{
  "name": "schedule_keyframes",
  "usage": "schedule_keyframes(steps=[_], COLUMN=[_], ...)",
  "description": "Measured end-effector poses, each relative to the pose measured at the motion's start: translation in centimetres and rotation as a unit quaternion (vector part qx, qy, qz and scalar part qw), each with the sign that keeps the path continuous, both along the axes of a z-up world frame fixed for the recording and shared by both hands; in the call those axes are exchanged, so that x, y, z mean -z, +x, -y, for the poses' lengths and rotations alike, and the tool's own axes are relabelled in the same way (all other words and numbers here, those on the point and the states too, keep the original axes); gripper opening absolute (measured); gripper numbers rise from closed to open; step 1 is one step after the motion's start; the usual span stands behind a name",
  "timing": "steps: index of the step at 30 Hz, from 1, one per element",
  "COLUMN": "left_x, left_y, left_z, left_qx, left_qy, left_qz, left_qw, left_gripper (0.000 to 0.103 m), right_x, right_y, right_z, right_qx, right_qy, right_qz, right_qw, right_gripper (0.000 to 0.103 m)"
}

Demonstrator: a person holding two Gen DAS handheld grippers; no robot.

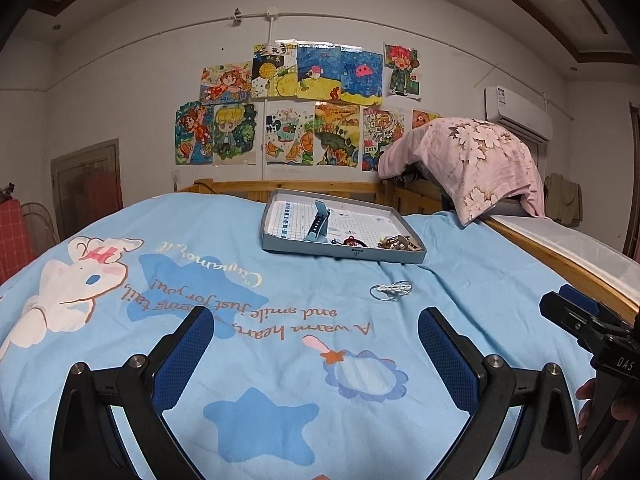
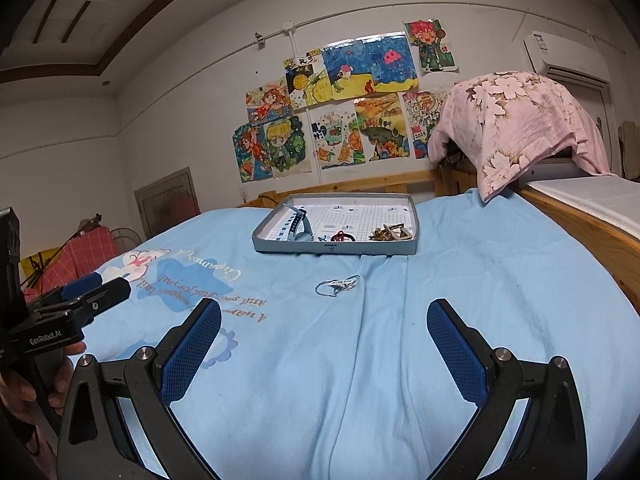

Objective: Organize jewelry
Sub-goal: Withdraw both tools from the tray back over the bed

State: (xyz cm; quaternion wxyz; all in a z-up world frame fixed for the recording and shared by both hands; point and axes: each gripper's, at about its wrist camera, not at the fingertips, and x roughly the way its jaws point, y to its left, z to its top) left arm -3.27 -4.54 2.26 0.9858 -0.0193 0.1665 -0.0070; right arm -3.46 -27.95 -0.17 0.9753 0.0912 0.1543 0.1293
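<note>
A grey shallow tray (image 1: 416, 255) (image 2: 264, 246) sits on the blue bedspread at the far middle. Inside it lie a blue watch (image 1: 318, 226) (image 2: 300, 227), a red and black hair tie (image 1: 351, 241) (image 2: 340, 236) and a pile of bronze clips (image 1: 398, 242) (image 2: 390, 233). A silver bracelet with small rings (image 1: 391, 291) (image 2: 338, 285) lies loose on the bedspread in front of the tray. My left gripper (image 1: 316, 354) is open and empty, well short of the bracelet. My right gripper (image 2: 324, 348) is open and empty, also short of it.
A pink floral pillow (image 1: 472, 160) (image 2: 516, 124) rests on the wooden bed rail (image 1: 560, 264) (image 2: 592, 224) at the right. Drawings cover the back wall. The right gripper shows at the right edge of the left wrist view (image 1: 580, 316), the left gripper at the left edge of the right wrist view (image 2: 96, 296).
</note>
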Motion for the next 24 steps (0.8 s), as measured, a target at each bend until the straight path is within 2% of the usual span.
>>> schedule_keyframes(steps=[11,24], left_x=[-1.3,-3.4], left_y=[2.8,9.2], left_z=[-0.3,-1.0], left_qx=[0.000,0.001], left_qy=[-0.002,-0.016], left_qz=[0.003,0.005], left_qw=[1.0000,0.9999], left_gripper=[0.103,0.103], right_x=[-1.6,-5.3], right_y=[2.3,8.8], right_z=[-0.3,0.0], right_qx=[0.012,0.018], right_qy=[-0.008,-0.011], right_qz=[0.007,0.020], right_qw=[1.000,1.000], right_gripper=[0.101,0.101])
